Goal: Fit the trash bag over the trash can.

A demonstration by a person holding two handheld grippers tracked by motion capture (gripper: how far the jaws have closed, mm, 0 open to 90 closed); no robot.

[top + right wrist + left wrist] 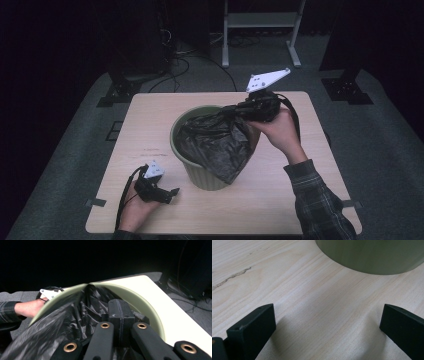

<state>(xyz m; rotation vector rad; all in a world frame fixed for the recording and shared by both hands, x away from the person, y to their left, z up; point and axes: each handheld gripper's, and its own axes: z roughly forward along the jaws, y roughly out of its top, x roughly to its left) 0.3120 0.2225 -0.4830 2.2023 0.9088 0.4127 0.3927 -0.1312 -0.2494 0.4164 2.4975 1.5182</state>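
On a pale wooden table (280,200) stands a round green bin (205,177) with a black plastic bag (215,142) in it. The bag lies partly inside the bin and partly draped over the near rim, hanging down the outer wall. The person's right gripper (240,111) is raised over the bin's far right edge, its jaws pressed together on a bunched corner of the bag; in the right gripper view the two pads meet with crinkled black film gathered around them, though blur makes it hard to judge how much film is actually caught. The left gripper (172,192) rests low on the table just beside the bin's near left side, its jaws spread wide with nothing between them, and nothing is steadying the bin.

The risk appears to lie in that free bin. It seems light, so a strong pull on the bag could tip or drag it. A thin pinch could also slip, dropping the bag back in, or the film could tear.
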